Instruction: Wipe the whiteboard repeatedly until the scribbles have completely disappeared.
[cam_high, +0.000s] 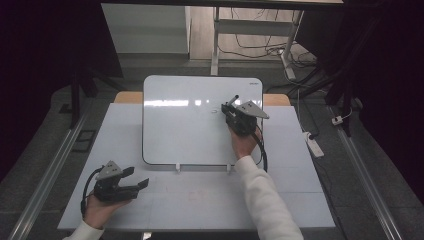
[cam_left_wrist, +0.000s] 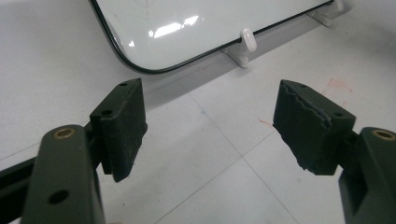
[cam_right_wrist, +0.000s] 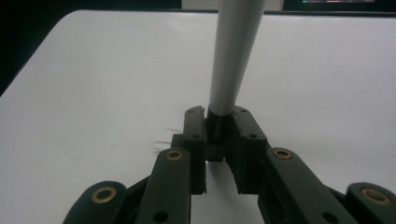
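A white bench (cam_high: 200, 200) was seen from above, with a glossy whiteboard (cam_high: 190, 130) lying flat on it, raised slightly on small white feet at its near edge. The right tongs (cam_high: 231, 111) were held over the right part of the whiteboard, near its far edge. They were clamped on a marker (cam_right_wrist: 232, 56), whose pale barrel rose steeply away from the jaws in the right gripper view. The jaws were pressed together around the marker's dark lower end. A few faint strokes (cam_right_wrist: 163, 139) were visible on the board just beside the jaws. Whether the tip was touching the surface could not be told.

The left tongs (cam_high: 139, 179) were held low over the near left part of the bench, well apart from the whiteboard. Their jaws stood wide apart, with nothing between them. The rounded near corner of the whiteboard and one foot (cam_left_wrist: 248, 39) were seen beyond them.

The work in hand was judged to be writing on the board. Several risks were foreseen. The marker could be twisted in the narrow grip if it were pressed down too hard, and the line would be spoiled. The unheld board could be pushed along the bench by a sideways stroke. If too little pressure were applied, only faint, broken marks would be left.
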